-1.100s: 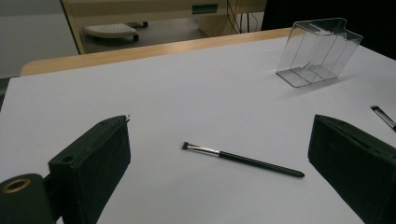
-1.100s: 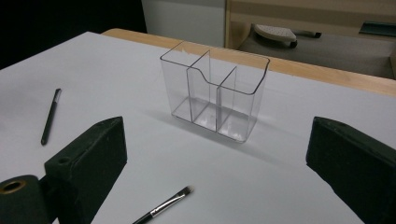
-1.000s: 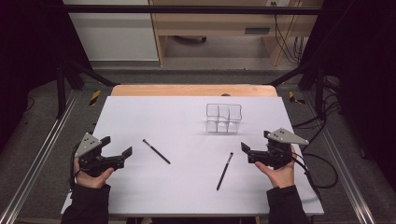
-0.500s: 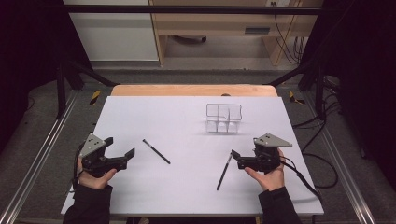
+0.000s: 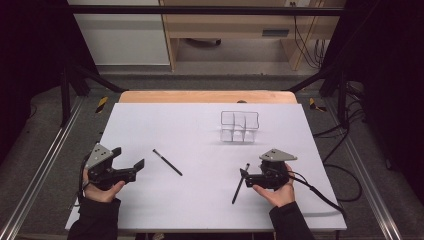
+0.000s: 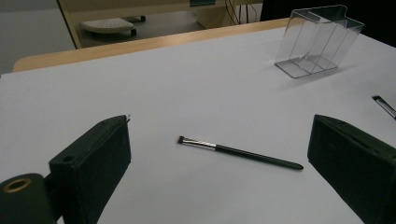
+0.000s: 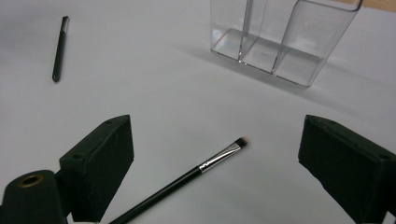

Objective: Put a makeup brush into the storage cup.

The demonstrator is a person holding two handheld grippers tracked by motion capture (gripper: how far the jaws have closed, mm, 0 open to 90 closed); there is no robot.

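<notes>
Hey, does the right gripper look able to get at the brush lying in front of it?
Probably yes: the right gripper has its jaws open astride the brush, nothing between them but bare table.

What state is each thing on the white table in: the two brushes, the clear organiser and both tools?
Clear plastic compartment organiser: upright, empty.
Thin black brush by the left tool: lying flat, untouched.
Thin black brush by the right tool: lying flat between the jaws, not gripped.
Left tool: open, holding nothing.
Right tool: open, jaws just closing slightly around its brush.
</notes>
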